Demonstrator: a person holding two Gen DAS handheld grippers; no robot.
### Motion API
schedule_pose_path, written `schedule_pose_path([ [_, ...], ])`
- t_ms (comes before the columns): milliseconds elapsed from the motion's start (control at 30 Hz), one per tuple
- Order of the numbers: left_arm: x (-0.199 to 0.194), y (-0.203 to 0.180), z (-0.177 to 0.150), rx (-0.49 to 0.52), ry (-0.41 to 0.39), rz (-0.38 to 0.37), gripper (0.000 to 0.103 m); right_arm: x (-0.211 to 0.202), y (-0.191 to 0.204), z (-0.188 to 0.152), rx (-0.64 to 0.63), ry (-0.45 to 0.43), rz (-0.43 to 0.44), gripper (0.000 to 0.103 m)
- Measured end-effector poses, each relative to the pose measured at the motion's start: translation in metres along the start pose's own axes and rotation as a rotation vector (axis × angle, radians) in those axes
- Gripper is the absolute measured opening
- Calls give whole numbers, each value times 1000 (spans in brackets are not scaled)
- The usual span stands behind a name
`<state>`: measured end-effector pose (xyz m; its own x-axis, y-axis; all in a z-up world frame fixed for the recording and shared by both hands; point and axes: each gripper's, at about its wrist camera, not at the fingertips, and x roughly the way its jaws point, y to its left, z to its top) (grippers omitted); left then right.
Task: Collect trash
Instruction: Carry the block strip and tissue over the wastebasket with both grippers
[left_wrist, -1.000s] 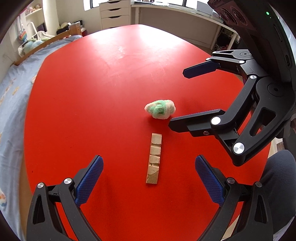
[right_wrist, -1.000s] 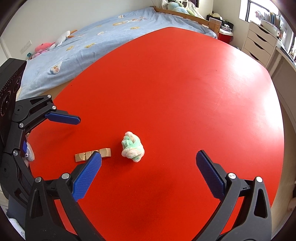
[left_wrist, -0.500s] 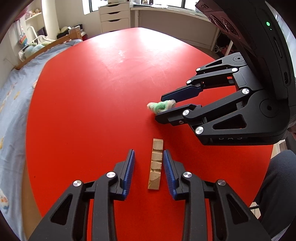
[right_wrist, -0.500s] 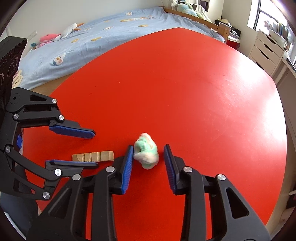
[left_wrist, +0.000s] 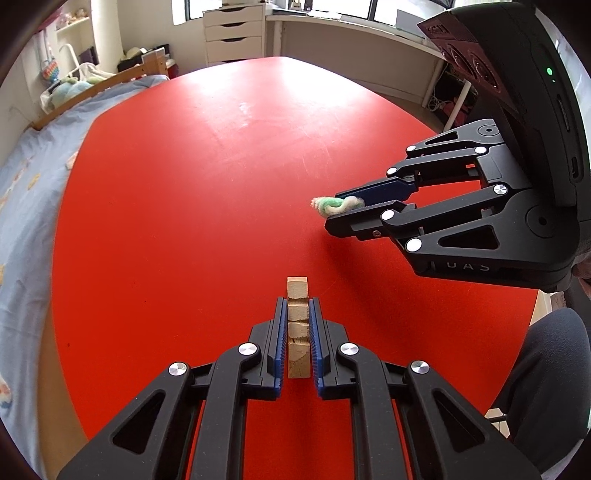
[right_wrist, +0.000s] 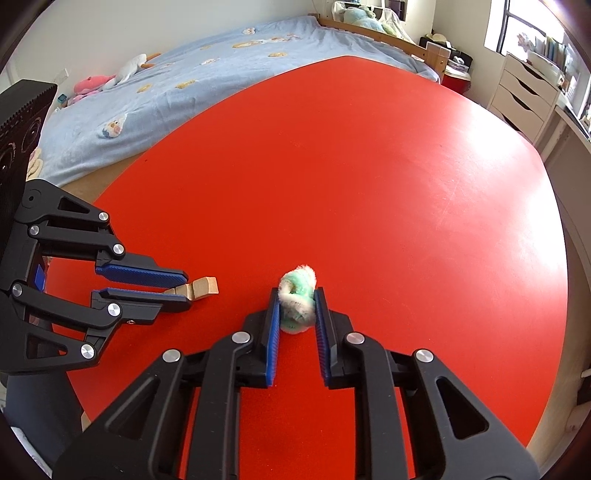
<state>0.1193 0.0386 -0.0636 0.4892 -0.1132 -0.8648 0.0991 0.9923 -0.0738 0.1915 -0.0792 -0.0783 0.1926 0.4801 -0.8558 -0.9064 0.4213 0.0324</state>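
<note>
My left gripper (left_wrist: 298, 306) is shut on a tan wooden strip of joined blocks (left_wrist: 297, 328), held lengthwise between the blue pads just above the red table (left_wrist: 203, 184). My right gripper (right_wrist: 296, 295) is shut on a fluffy green-and-white wad (right_wrist: 297, 299). In the left wrist view the right gripper (left_wrist: 338, 212) holds the wad (left_wrist: 332, 205) off the table at the right. In the right wrist view the left gripper (right_wrist: 184, 288) holds the strip (right_wrist: 197, 287) at the left.
A bed with a blue cover (right_wrist: 184, 81) runs along the table's far side. White drawers (left_wrist: 234, 33) and a desk (left_wrist: 351, 40) stand beyond the table. A person's dark-clothed leg (left_wrist: 546, 373) is at the table's near right edge.
Both grippers were open above the table a second ago. The left has closed on the wooden strip and the right on the fluffy wad, and both items have lifted slightly.
</note>
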Motion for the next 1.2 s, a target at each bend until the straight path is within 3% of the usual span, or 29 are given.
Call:
schedule_pose_path([
  [500,-65,-20,-9,-10,-68,16,12,-91,25,-29,46,-80,-33,17],
  [867,-121,-58,-38,-18,-144,6,12,-170,59,-86,82,-167,-41,17],
  [1200,-141,-85,-72,-27,-165,-24,12,-199,94,-142,112,-172,-5,17],
])
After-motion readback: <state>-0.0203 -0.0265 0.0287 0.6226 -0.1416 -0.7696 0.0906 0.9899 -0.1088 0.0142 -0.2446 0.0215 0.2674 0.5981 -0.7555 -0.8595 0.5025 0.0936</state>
